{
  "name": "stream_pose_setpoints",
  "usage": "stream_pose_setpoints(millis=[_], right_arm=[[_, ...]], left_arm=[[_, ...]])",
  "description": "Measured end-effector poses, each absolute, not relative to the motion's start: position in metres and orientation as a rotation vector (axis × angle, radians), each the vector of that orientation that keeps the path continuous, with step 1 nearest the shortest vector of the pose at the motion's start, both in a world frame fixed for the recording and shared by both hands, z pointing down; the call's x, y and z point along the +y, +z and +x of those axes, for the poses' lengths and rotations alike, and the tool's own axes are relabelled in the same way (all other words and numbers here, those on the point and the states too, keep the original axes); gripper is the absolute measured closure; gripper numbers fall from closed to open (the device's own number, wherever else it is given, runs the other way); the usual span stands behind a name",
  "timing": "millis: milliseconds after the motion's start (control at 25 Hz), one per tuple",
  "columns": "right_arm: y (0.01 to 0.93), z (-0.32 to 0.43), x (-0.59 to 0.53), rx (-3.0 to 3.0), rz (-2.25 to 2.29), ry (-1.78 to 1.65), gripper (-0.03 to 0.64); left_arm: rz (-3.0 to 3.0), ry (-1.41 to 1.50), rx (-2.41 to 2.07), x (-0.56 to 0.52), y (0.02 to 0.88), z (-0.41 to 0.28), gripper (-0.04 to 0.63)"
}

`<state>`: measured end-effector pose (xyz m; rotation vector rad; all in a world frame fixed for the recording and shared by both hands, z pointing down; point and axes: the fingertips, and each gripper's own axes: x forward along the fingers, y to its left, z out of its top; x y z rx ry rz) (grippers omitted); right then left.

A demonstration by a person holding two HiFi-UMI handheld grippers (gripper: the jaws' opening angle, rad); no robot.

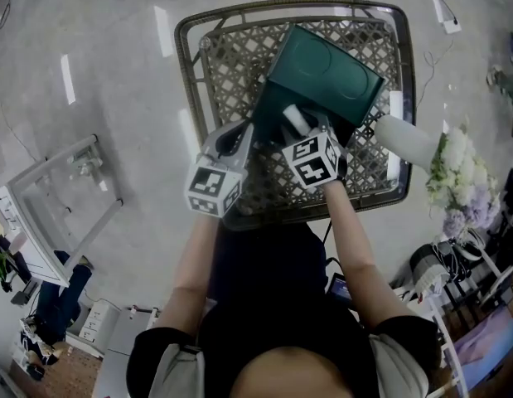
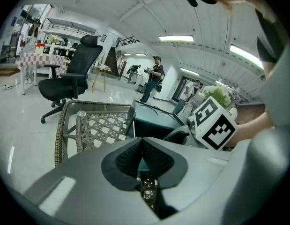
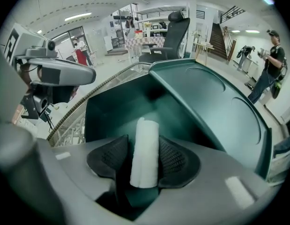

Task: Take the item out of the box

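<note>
The white cloth roll [image 3: 145, 149] lies inside the open green box [image 3: 112, 111], mid-way across the wicker table [image 1: 231, 65]. The right gripper [image 3: 144, 159] straddles it with jaws wide, not pressing. The left gripper [image 2: 143, 157] seems clamped on the box wall. The roll is probably soft and light; pinch it mid-length.

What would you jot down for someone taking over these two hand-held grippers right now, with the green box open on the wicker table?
Left gripper: jaws together, apparently pinching the left edge of the green box to steady it.
Right gripper: jaws open, reaching down into the box, with the white rolled cloth between them, not yet clamped.
The box sits on the wicker table with its lid up.
Done: box open, roll lined up.
Left: close on the roll, lift it out, set it down outside.
</note>
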<state>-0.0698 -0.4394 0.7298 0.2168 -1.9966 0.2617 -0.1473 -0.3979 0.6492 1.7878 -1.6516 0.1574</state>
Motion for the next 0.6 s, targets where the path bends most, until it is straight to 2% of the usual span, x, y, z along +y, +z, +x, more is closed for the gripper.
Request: stream_pose_setpoints(millis=[480,600], right_arm=[[0.730,-0.067,-0.441,-2.002,0.263,0.221,0.436],[0.731,-0.067,-0.441,-2.000,0.267,0.226,0.465]], left_arm=[[1.768,0.189,-1.656,-0.382,0.651,-0.148,0.586],[1.765,0.203,-1.664,-0.379,0.651,-0.151,0.586]])
